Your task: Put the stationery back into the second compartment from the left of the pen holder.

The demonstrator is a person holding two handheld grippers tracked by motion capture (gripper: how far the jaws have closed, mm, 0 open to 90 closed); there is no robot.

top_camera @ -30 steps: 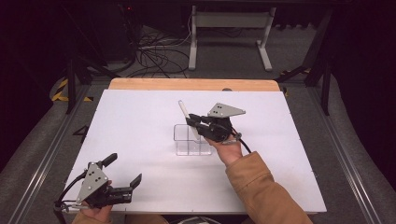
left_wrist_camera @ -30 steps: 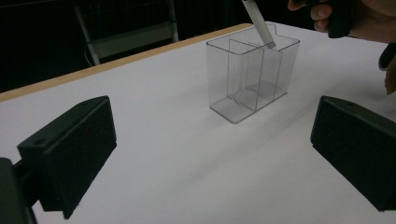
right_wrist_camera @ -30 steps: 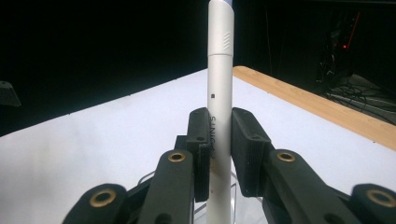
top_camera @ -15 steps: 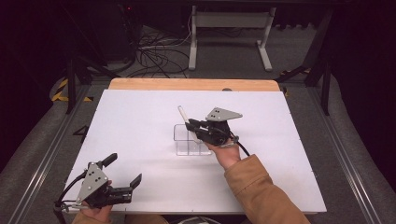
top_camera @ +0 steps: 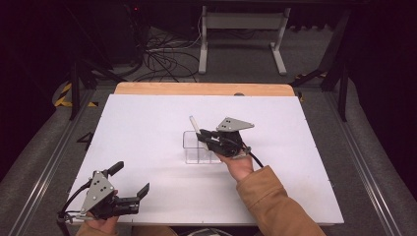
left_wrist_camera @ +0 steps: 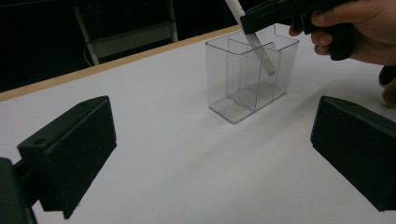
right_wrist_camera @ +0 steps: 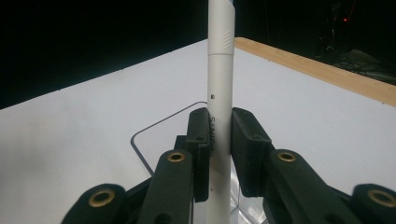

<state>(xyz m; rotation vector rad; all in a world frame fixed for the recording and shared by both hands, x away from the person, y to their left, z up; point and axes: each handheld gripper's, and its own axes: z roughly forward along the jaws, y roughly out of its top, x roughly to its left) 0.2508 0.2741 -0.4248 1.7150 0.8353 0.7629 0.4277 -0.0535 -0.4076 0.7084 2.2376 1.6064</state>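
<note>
Clear plastic organizer (top_camera: 199,147) sits pretty much dead centre on the bench (top_camera: 147,123), and from the left gripper view we can see it's split by see-through dividers into a few compartments (left_wrist_camera: 247,79). What's in it so far: just the lower end of a white pen (top_camera: 194,125), dipped into one of the compartments on the side toward the right hand, tilted, with its top leaning toward 11 o'clock in the high view. We can't tell if the tip touches the bottom. The other compartments look bare.

The right gripper (top_camera: 204,138) has its jaws clamped narrow on the pen barrel; in the right gripper view (right_wrist_camera: 219,154) both ribbed pads press on the white barrel, which runs straight up between them. That gripper hangs over the organizer's 3 o'clock side, with a hand and tan sleeve (top_camera: 275,201) coming in from 5 o'clock.

The left gripper (top_camera: 132,179) is parked well away at 7 o'clock near the bench's front edge, jaws spread wide with nothing between them, just white surface.

The bench top is a plain white board, with a strip of wood edge (top_camera: 201,89) at 12 o'clock. Beyond it the room is dark: grey floor, a tangle of black cables (top_camera: 157,54) at 11 o'clock, and a white metal stand (top_camera: 241,29) at 12 o'clock.
</note>
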